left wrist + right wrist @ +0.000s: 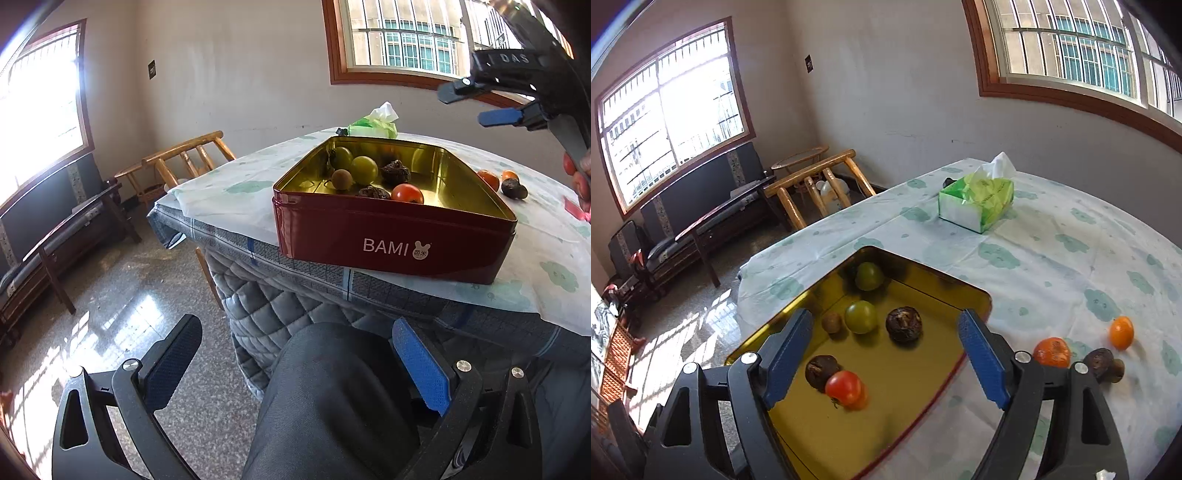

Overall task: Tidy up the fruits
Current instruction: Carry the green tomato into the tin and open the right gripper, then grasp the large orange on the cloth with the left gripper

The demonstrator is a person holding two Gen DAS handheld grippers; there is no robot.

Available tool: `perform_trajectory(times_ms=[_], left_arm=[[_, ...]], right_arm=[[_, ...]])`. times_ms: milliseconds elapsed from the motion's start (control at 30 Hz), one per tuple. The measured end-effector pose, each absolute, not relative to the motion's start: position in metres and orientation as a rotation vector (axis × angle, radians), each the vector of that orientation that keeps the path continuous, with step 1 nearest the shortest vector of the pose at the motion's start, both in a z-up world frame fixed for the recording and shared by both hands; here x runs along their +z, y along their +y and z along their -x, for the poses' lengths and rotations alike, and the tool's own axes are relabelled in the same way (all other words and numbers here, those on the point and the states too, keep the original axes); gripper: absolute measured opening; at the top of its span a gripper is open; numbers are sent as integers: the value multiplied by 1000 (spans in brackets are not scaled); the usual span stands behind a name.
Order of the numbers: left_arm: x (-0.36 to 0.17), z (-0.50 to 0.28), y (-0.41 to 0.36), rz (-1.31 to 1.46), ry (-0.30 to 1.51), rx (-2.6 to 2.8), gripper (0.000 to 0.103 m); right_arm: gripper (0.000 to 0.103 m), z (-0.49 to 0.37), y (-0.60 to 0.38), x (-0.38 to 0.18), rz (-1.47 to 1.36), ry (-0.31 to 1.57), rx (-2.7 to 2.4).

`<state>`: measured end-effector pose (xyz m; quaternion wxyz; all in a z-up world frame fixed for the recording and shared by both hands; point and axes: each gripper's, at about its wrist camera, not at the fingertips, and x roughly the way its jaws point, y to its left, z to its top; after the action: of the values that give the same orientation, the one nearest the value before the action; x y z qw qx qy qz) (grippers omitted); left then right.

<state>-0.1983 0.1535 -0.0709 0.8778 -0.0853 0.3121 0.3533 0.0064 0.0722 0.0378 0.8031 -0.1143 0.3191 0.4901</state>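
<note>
1. Cloth-covered bench (1052, 266) carries tin (923, 291); tissue box (977, 201) beyond.
2. Right fingers (886, 360) spread, empty, above tin: six fruits between them.
3. Three fruits right of fingers.
4. Left fingers (295, 363) spread, empty.

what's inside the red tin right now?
Inside the red tin: two green fruits, a red tomato, two dark wrinkled fruits and a small brown one. The right gripper hides part of the floor.
</note>
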Motion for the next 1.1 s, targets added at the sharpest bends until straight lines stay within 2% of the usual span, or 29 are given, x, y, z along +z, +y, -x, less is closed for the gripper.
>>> perform_trajectory(times_ms=[333, 633, 767, 900, 1100], left_arm=[[-72, 196, 151, 162, 666, 748, 102], [-65, 195, 143, 112, 659, 778, 102], [-33, 187, 133, 28, 596, 704, 102], [19, 152, 125, -44, 555, 514, 102], [62, 44, 109, -89, 699, 98, 102]], right_arm=[[90, -89, -73, -15, 242, 805, 666], [96, -147, -174, -37, 238, 893, 381], [102, -161, -194, -50, 274, 934, 319], [103, -165, -201, -54, 207, 931, 362], [103, -166, -201, -54, 201, 933, 369]])
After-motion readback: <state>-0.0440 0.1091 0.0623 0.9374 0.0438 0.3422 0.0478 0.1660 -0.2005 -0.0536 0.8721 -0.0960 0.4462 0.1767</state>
